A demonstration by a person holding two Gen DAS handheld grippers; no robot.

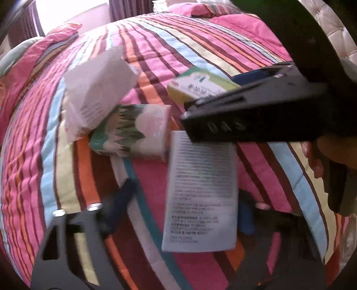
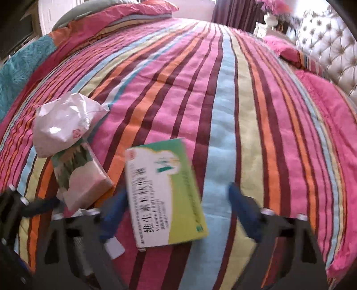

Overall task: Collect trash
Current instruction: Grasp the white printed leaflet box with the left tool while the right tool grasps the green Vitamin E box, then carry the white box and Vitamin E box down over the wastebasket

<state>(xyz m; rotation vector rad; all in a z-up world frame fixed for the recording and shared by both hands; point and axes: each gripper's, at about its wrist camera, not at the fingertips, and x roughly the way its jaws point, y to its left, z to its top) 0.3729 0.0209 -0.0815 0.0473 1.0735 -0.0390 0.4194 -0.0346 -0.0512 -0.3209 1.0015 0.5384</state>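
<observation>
Trash lies on a striped bedspread [image 2: 223,89]. In the left wrist view my left gripper [image 1: 185,209] is open, its blue fingers either side of a white printed box [image 1: 200,191]. Beyond it lie a tissue pack with a green and pink pattern [image 1: 133,131], a crumpled white wrapper [image 1: 98,89] and a green and white medicine box [image 1: 200,85]. In the right wrist view my right gripper [image 2: 176,200] is open around the green and white medicine box [image 2: 165,194]. The tissue pack [image 2: 82,176] and the wrapper [image 2: 64,120] lie to its left. The right gripper's black body [image 1: 256,111] crosses the left wrist view.
Pink pillows [image 2: 287,51] and a tufted white headboard [image 2: 328,44] are at the far right. A folded blanket [image 2: 111,17] lies at the bed's far left. Curtains [image 2: 234,11] hang behind. The left gripper [image 2: 13,212] shows at the right view's left edge.
</observation>
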